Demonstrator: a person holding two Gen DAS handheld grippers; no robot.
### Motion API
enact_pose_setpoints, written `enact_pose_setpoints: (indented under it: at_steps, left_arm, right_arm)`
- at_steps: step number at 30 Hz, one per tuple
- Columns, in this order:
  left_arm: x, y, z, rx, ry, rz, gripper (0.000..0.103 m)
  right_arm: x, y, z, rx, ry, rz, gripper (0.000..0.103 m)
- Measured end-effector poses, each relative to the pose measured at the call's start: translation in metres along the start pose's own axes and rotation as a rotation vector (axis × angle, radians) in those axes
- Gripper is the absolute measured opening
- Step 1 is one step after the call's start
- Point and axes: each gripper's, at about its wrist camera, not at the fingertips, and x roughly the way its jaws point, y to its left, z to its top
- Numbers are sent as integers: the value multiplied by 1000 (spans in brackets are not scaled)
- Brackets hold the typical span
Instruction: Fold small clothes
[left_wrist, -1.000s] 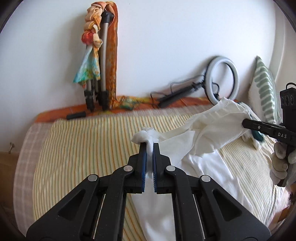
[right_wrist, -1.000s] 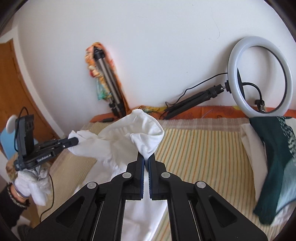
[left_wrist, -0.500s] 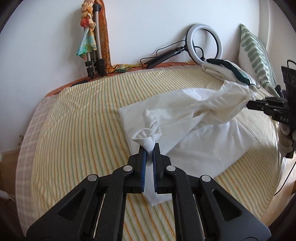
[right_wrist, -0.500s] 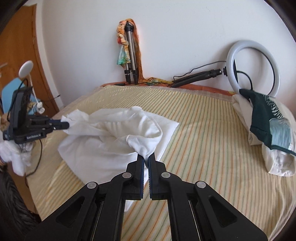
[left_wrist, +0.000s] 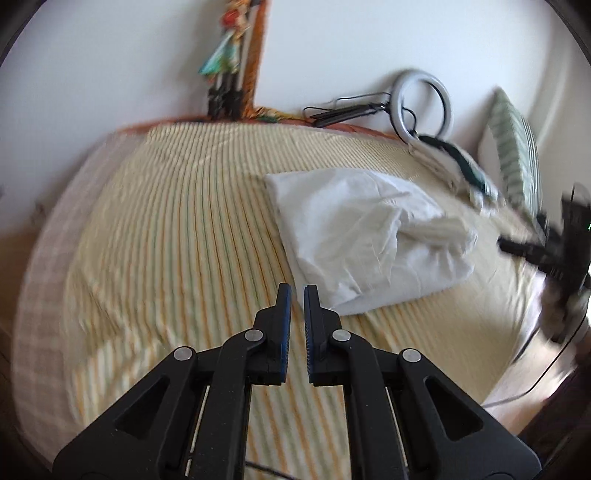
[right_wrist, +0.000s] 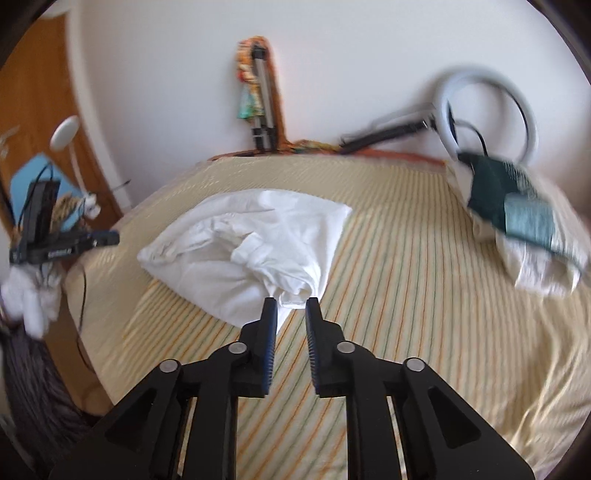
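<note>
Crumpled white cotton garment (right_wrist: 251, 251) lies at 12 o'clock off the right gripper (right_wrist: 288, 310), jaws just opening, nothing pinched; left gripper (left_wrist: 297, 295) near-closed, empty.

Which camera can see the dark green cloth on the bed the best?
The right wrist camera. There the dark green cloth appears large, lying on a white pile by the white ring light. In the left wrist camera it is only a thin, blurred dark streak far back on the striped bed.
</note>
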Motion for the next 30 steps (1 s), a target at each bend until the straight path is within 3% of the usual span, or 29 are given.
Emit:
enact_pose_setpoints:
  at_steps: [1,3,5,10,15,17,19,20,21,23,27,30]
  left_arm:
    - [3,4,2,-56,13,-31,5]
    - [12,10,5,-155,35,-89,13]
    - [24,11,6,-206,65,-107,34]
    - [43,9,5,-264,114,-139,34]
    - [51,1,7,-250,137,-147,30]
    - [53,-2,8,-239,141,-136,13]
    - [55,-5,9,-227,144,-124,7]
    - [55,-5,9,-221,139,-119,5]
    - [54,-6,10,-217,135,-113,5]
    - [52,-5,11,-221,124,-114,3]
    - [39,4,15,-259,90,-135,3]
    - [22,10,20,-260,48,-153,3]
  right_arm:
    - [5,-5,1,63,21,-3,25]
    - [15,-20,1,218,39,27,46]
    - [20,-36,0,357,36,84,46]
    - [32,-80,-12,683,22,240,47]
    - [49,-79,-13,685,79,248,47]
    - [58,-77,-15,698,102,274,47]
    - [62,-74,-13,692,102,286,46]
    - [63,-71,-11,681,104,297,38]
    - [65,-69,-8,673,106,327,24]
    - [64,-64,-6,657,107,362,8]
    - [49,-50,6,579,67,350,3]
    - [34,-49,12,619,26,415,3]
